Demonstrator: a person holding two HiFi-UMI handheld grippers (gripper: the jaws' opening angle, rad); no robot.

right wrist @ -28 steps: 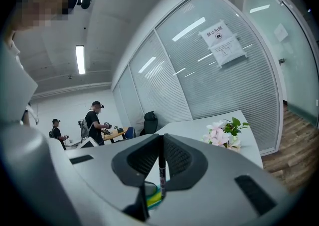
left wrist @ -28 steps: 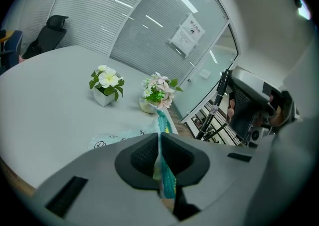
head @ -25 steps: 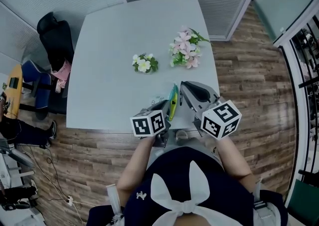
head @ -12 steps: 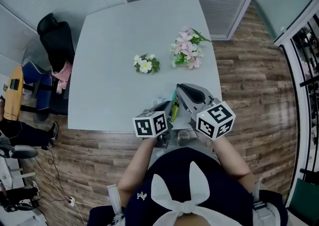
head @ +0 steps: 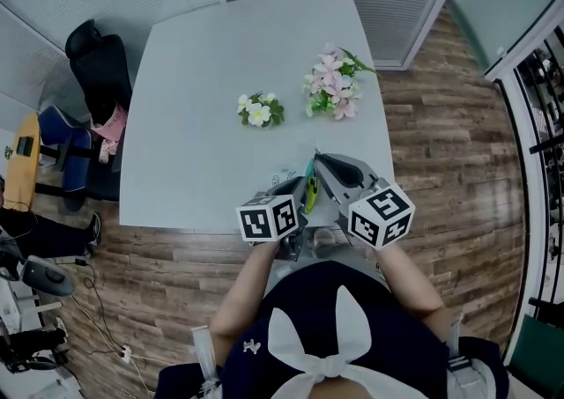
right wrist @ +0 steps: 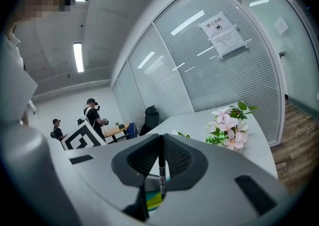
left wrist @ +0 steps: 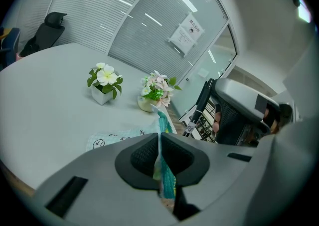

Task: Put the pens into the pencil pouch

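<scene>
While the left gripper [left wrist: 159, 145] pinches the pouch [left wrist: 117, 137] by its edge, the right gripper [right wrist: 161, 142] clamps a pen [right wrist: 161, 172]. That pen seems not yet inside.

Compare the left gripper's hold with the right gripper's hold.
The left gripper pinches soft teal cloth, the edge of the pencil pouch; the right gripper pinches a thin, stiff black pen.
The pouch trails from the left gripper down onto the table; the pen stands straight up and down between the right gripper's fingers.
Shared: both grippers are shut on their thing, side by side at the table's near edge.
</scene>
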